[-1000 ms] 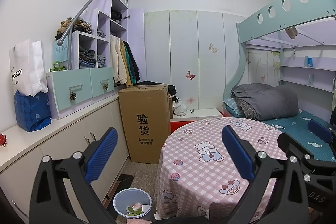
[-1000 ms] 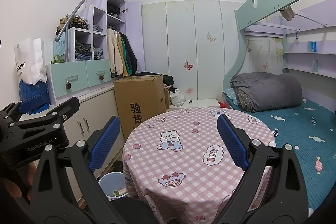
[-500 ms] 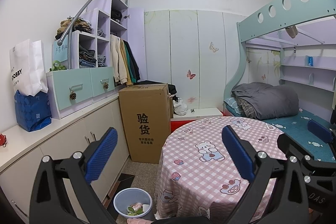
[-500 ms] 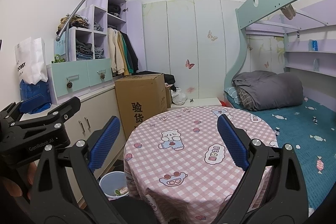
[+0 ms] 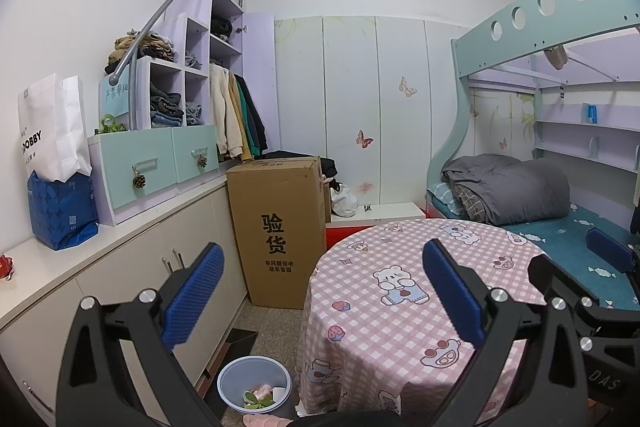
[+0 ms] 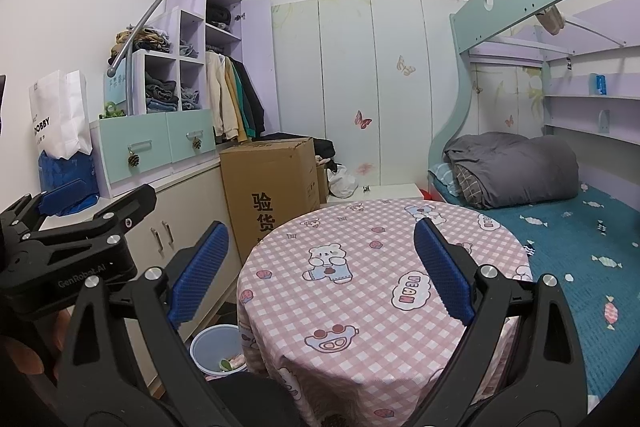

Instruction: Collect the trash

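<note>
A pale blue trash bin [image 5: 240, 373] stands on the floor left of the round table; it holds green and pink scraps [image 5: 260, 394]. It also shows in the right wrist view [image 6: 208, 341], partly hidden by the tablecloth. My left gripper [image 5: 324, 291] is open and empty, held above the table's left edge. My right gripper [image 6: 320, 267] is open and empty above the table. The left gripper also shows at the left of the right wrist view [image 6: 72, 227].
A round table with a pink checked cloth [image 5: 400, 307] fills the middle. A tall cardboard box [image 5: 276, 227] stands behind the bin. Low cabinets [image 5: 132, 275] run along the left wall. A bunk bed [image 5: 560, 211] is at the right.
</note>
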A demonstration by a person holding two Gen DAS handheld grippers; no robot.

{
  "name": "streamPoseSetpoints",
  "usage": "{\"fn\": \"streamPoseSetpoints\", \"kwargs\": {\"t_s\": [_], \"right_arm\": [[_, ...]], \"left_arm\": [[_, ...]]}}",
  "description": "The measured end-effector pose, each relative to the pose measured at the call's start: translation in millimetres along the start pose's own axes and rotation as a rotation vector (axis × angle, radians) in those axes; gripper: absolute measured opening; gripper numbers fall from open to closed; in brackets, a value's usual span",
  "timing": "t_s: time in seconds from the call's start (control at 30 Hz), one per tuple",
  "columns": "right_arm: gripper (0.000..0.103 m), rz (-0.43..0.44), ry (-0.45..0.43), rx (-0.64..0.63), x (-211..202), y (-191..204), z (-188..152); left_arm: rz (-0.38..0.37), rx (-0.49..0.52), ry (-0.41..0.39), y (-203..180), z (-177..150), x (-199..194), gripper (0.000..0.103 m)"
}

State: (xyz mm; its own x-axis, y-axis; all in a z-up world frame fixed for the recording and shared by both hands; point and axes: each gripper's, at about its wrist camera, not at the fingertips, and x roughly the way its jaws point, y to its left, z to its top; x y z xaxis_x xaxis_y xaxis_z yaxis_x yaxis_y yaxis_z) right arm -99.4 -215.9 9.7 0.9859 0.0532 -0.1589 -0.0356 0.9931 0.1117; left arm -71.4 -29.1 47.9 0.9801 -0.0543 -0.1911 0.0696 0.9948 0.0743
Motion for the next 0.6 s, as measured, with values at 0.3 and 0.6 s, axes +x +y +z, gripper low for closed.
{"fn": "streamPoseSetpoints", "kwargs": {"t_s": [0.3, 0.6], "right_arm": [[0.092, 0.003, 0.003, 0.002, 0.3, -0.7, -2.1], [0.092, 0.014, 0.015, 0.007, 1.6, -0.9, -5.5]], "left_arm": [[0.0, 0.0, 0.002, 2.0, -1.6, 0.5, 0.097], [0.002, 0.002, 0.011, 5.5, -6.3, 2.2, 0.097]]}}
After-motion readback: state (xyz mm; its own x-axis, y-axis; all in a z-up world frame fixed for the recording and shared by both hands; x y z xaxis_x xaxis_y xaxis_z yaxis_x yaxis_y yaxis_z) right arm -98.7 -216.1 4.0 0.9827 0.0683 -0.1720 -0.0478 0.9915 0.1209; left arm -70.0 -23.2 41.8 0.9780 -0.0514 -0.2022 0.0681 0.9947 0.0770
